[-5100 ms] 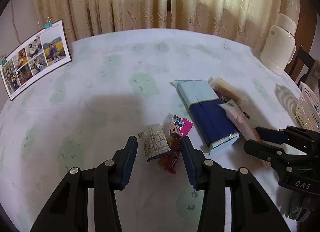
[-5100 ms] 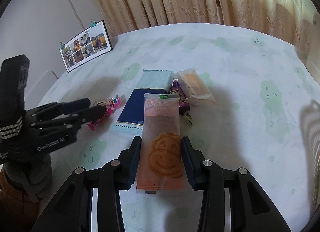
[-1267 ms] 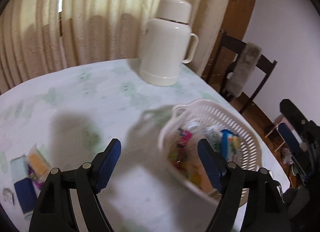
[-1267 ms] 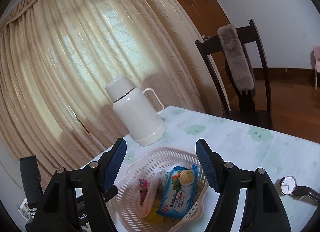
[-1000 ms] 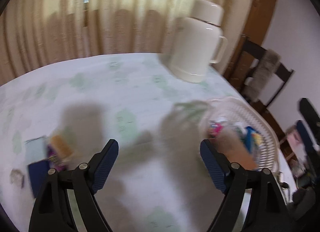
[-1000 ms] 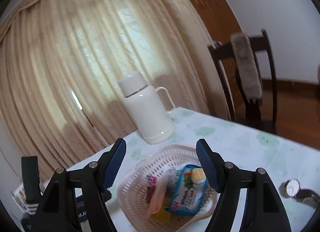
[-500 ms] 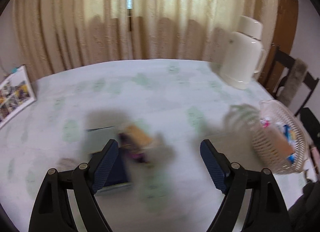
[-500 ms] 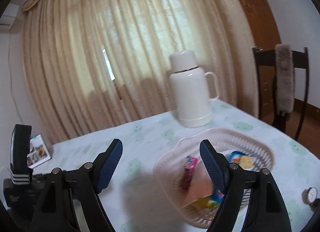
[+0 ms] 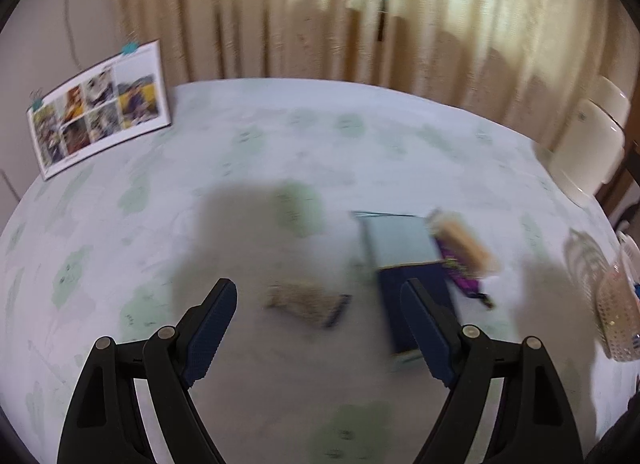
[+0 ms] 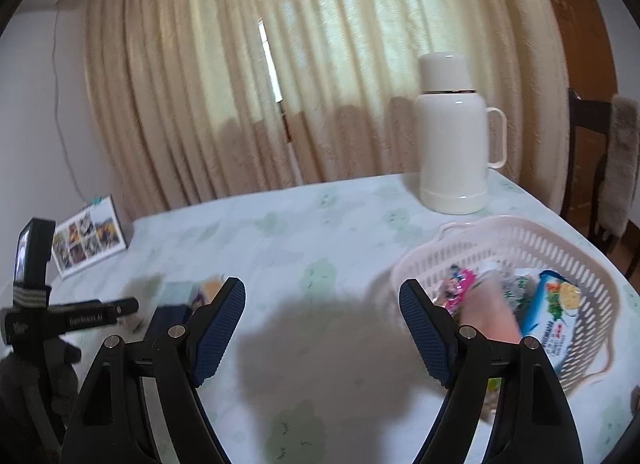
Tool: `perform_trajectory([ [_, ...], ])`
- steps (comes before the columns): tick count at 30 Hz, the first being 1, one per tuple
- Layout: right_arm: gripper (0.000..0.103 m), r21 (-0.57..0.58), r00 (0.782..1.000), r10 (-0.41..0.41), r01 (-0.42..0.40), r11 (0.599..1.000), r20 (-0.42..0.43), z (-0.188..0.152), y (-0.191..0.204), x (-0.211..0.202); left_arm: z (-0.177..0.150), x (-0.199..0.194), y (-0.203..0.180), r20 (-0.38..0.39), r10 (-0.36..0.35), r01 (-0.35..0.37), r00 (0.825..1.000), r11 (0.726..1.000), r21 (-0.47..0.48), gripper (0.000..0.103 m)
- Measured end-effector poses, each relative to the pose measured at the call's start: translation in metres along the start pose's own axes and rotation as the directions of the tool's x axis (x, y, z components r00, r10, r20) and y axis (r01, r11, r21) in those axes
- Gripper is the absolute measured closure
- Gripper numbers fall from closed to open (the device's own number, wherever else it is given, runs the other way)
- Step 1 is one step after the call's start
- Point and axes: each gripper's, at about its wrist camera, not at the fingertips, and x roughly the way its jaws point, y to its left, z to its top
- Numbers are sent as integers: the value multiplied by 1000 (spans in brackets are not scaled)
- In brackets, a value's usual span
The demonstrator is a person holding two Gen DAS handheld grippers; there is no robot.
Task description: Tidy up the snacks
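Snacks left on table: tan packet (image 9: 306,302), blue pack (image 9: 404,260). Basket (image 10: 516,242) part filled. Left gripper (image 9: 318,326) wide, empty, over packet. Right gripper (image 10: 322,318) wide, empty. Step: fetch; next, straddle packet, close.

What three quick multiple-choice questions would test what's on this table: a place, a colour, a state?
1. Where is the white flask?
A. behind the basket
B. inside the basket
C. on the chair

2. What colour are the gripper pads?
A. red
B. blue
C. yellow

3. How is the left gripper?
A. shut on a snack
B. open, holding nothing
C. shut, holding nothing

Answers: 1 A, it stands on the table beyond the basket; 2 B, the ribbed pads are blue; 3 B, only tablecloth shows between its fingers.
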Motion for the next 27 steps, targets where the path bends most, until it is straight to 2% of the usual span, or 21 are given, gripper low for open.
perform_trajectory([
  [5,23,-68,999,20,-22,997,-29,-8,17,4,-3,10,17,-16,-2,2,1000,999,-42,23],
  [10,23,-105,997,39,-46,993,-72,-15,27,12,-8,24,10,-55,-24,23,998,1000,-7,23],
  [12,23,-111,995,50,-60,992,-89,-18,29,14,-10,28,7,-67,-14,15,998,1000,13,27],
  [14,23,-118,994,54,-65,991,-100,-19,30,16,-12,31,4,-83,-9,11,996,1000,27,36],
  [16,23,-125,992,57,-71,990,-111,-20,32,18,-13,33,3,-88,3,1,996,999,39,36],
  [18,23,-130,991,59,-75,989,-119,-22,33,19,-13,33,2,-83,8,-5,996,999,43,41],
  [20,23,-135,990,63,-79,988,-126,-23,35,20,-13,32,3,-76,19,-15,997,999,48,58],
  [23,23,-141,989,63,-82,987,-132,-24,36,22,-14,29,4,-64,17,-14,998,999,50,64],
  [27,23,-136,987,65,-85,987,-149,-25,35,25,-14,25,4,-48,29,-26,998,998,51,66],
])
